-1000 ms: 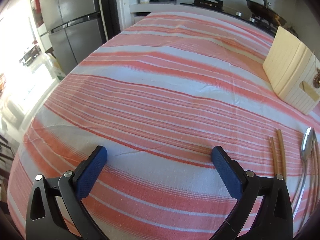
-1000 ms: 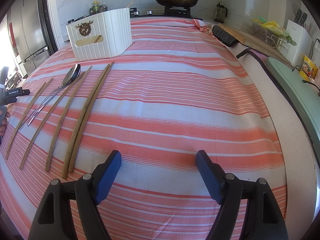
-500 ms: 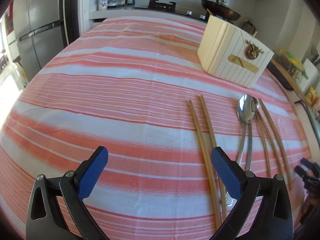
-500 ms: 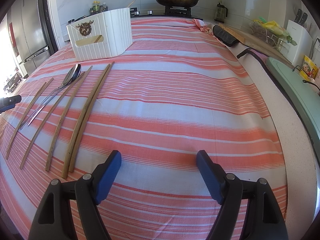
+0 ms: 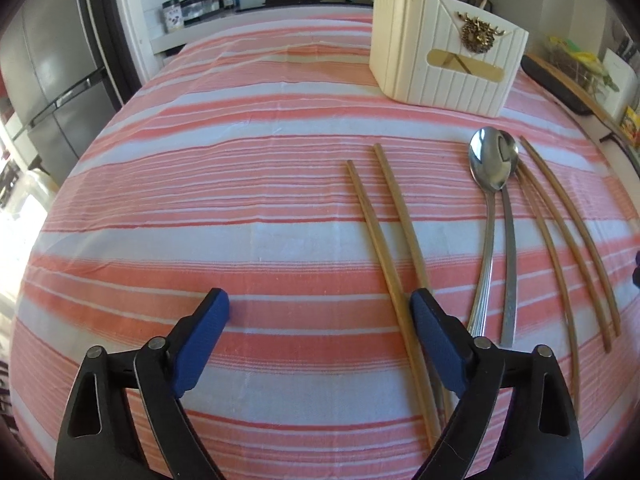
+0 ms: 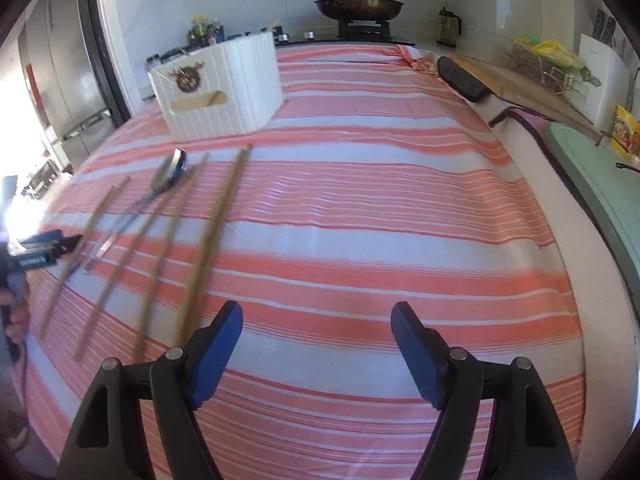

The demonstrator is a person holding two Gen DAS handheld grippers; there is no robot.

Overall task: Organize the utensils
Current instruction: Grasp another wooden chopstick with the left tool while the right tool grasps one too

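Here six chopsticks (image 5: 390, 248); two spoons (image 5: 490, 200); one holder (image 5: 440, 68).

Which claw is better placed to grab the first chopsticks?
Left. The left claw is open, and the leftmost chopstick pair runs just inside its right finger. The right claw, also open, sits over bare striped cloth, chopsticks off to its left.

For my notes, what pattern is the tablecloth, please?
Coral-and-white stripes on the cotton tablecloth, clearest in the left wrist view.
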